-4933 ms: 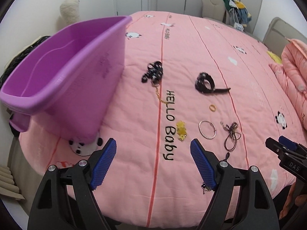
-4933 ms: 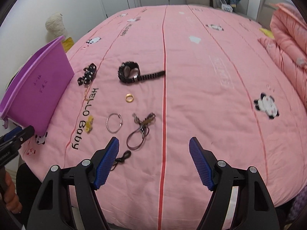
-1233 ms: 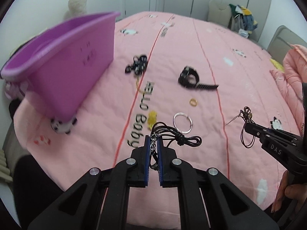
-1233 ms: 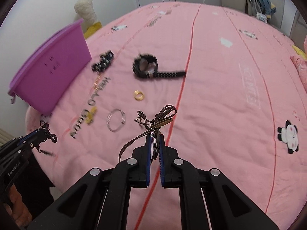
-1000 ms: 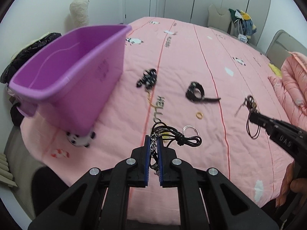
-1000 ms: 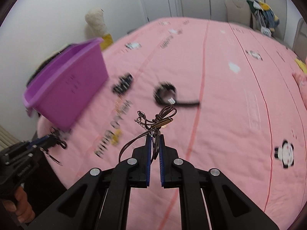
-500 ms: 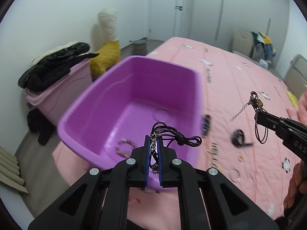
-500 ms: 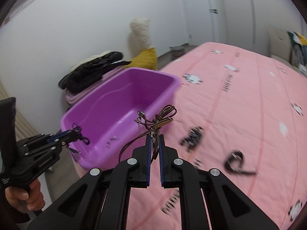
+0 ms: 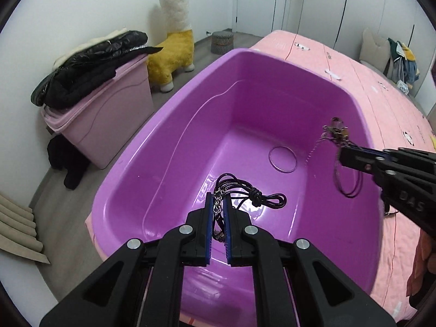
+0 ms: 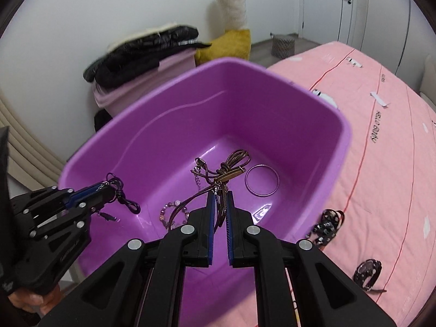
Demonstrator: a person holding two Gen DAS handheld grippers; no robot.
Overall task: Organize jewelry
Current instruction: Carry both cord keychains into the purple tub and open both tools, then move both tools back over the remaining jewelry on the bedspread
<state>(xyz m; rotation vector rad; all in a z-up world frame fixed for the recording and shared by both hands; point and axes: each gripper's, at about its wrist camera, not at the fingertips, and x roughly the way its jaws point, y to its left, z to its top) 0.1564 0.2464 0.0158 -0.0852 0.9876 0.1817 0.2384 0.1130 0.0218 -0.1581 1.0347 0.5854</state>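
A purple plastic bin (image 9: 163, 147) (image 10: 321, 114) stands on the edge of the pink bed. My left gripper (image 9: 218, 212) is shut on a black cord necklace (image 9: 259, 197) and holds it over the bin's inside; it also shows in the right wrist view (image 10: 106, 188). My right gripper (image 10: 219, 204) is shut on a brown cord necklace (image 10: 231, 164) with a chain, also above the bin; it shows in the left wrist view (image 9: 343, 158). A ring bangle (image 10: 262, 180) (image 9: 282, 159) and a beaded bracelet (image 10: 174, 211) lie on the bin floor.
A black hair ornament (image 10: 325, 224) and a black watch (image 10: 368, 272) lie on the pink bedspread (image 10: 381, 163) right of the bin. A pink storage box (image 9: 109, 114) with a black jacket (image 9: 92, 62) stands by the wall, with a yellow plush llama (image 9: 174, 41) behind it.
Both grippers have swung left from the bedspread to above the purple bin, each still carrying its necklace. The bin's inside now fills both views.
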